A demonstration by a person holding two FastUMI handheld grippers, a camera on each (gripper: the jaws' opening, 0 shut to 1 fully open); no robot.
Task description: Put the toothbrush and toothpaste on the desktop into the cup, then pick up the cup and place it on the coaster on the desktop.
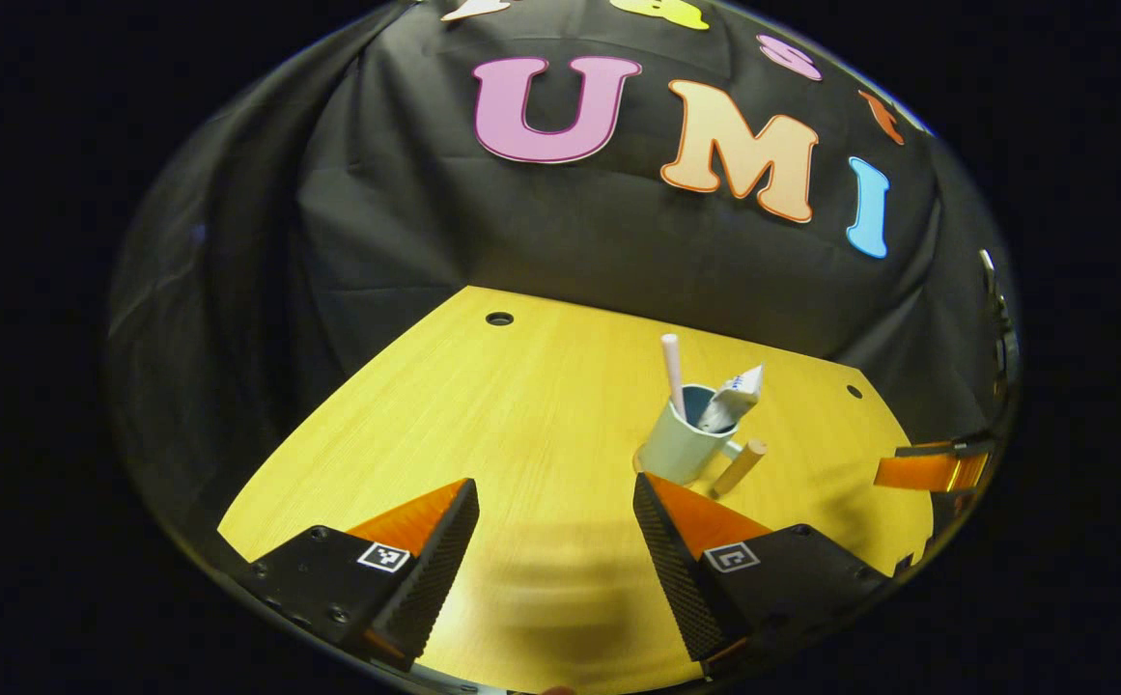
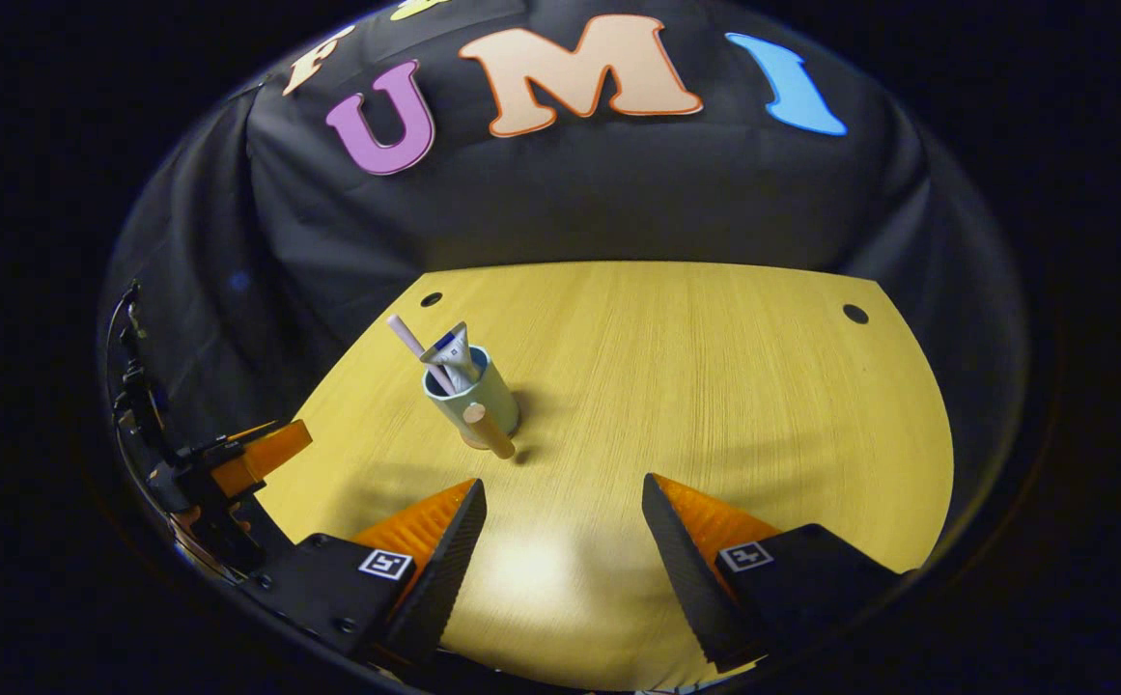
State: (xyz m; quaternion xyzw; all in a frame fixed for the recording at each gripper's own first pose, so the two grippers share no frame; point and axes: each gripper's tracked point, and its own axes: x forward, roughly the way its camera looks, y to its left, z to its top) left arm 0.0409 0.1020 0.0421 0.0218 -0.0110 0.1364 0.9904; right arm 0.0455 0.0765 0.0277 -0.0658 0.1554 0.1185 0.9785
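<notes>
Both grippers hang wide apart over bare desktop (image 2: pixel 714 386), holding nothing. Just past the left gripper (image 1: pixel 555 541), ahead to its right, stands the cup (image 1: pixel 681 444), wooden handle (image 1: pixel 739 467) jutting out, toothbrush (image 1: pixel 673 372) and toothpaste (image 1: pixel 734 396) leaning inside. From the right gripper (image 2: pixel 565 541) the cup lies ahead-left, the other gripper (image 2: pixel 251 454) farther left. Open wood runs beyond to the cloth wall.

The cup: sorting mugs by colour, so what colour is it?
Pale green cup with a darker teal inside, clearest in the left gripper view.
</notes>
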